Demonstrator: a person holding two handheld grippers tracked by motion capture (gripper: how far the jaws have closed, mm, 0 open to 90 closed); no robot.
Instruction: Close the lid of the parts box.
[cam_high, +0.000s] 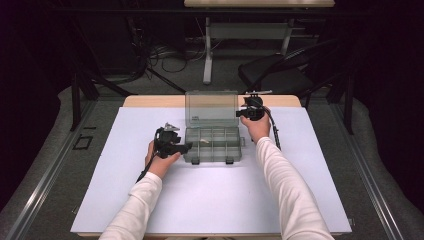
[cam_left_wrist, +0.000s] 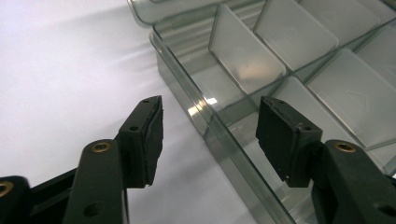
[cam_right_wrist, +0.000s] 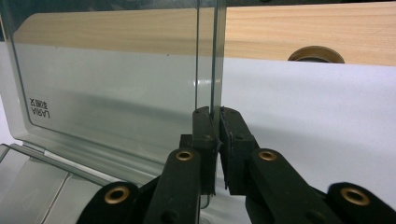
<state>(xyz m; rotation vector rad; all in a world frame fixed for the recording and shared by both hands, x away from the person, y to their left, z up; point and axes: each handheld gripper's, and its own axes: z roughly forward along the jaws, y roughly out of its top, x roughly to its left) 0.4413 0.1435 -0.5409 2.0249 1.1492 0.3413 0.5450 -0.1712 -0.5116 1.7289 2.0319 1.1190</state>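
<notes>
The clear box (cam_high: 212, 144) sits in the middle of the white mat (cam_high: 150, 200). Its lid (cam_high: 211, 108) stands straight up. The right gripper (cam_right_wrist: 215, 116) pinches the lid's thin side edge. The left gripper (cam_left_wrist: 208, 128) is open, with one jaw outside the box's wall and one jaw inside. The box looks light, hard and slippery. The thin plastic may bend or crack, so hold the edges gently and keep the bottom steady.
</notes>
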